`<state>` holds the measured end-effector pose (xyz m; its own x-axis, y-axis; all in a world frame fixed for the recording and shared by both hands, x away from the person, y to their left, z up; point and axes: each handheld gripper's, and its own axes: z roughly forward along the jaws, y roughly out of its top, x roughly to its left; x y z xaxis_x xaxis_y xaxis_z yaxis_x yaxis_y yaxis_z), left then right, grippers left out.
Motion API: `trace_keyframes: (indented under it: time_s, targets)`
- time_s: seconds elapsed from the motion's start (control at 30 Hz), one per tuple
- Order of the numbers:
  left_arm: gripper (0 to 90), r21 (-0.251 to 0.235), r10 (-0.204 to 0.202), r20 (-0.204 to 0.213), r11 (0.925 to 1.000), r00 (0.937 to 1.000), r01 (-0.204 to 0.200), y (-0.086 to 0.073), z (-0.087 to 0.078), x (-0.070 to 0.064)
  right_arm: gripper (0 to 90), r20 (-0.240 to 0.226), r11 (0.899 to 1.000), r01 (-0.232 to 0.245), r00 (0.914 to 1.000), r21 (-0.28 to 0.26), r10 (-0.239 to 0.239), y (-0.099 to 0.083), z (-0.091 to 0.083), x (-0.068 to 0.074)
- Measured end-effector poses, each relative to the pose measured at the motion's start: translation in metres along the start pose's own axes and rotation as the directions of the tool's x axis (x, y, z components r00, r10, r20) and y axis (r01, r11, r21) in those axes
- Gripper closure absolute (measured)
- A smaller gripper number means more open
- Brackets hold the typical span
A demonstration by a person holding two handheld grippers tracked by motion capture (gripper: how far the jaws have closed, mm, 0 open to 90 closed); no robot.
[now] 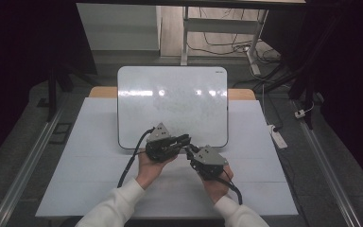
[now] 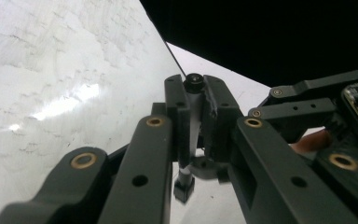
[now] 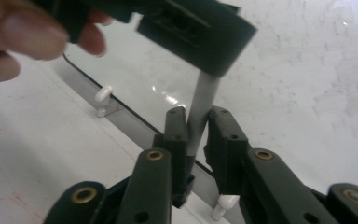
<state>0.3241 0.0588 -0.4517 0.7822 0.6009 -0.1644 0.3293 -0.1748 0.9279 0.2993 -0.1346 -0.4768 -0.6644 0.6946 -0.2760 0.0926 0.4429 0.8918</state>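
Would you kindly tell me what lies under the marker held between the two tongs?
Under the marker lies the whiteboard, its black-rimmed near edge on the white table. The marker's lower end is hidden inside the right tongs.

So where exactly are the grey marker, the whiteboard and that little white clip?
grey marker (image 3: pixel 200 109): right gripper view, middle of its barrel.
whiteboard (image 1: pixel 170 94): high view, bare middle of its surface.
white clip (image 3: pixel 103 94): right gripper view, its rounded top.
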Motion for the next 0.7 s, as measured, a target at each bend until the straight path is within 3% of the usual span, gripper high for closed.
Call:
trace_keyframes:
  time_s: [0.1,0.47,0.63,0.7]
  targets:
    - [80.9,-0.003,-0.011,0.007,0.9999,0.9999,0.011,-0.001,0.0,0.0,80.4,0.012,1.0,-0.002,0.9999,0.006,0.002,0.001,-0.001,-0.006]
    - [79.2,-0.005,-0.033,0.039,0.9994,0.9987,0.033,-0.002,0.0,0.003,80.7,0.038,0.993,0.115,0.9926,0.015,-0.116,0.0,-0.003,-0.008]
    - [64.8,-0.019,-0.04,0.036,0.999,0.9985,0.041,-0.001,-0.009,0.009,80.8,0.036,0.995,0.103,0.994,0.007,-0.104,0.001,-0.005,-0.013]
    - [60.1,-0.012,-0.022,0.017,0.9997,0.9996,0.022,0.0,-0.017,0.012,80.7,0.035,0.996,0.084,0.9959,0.005,-0.084,0.002,-0.006,-0.018]
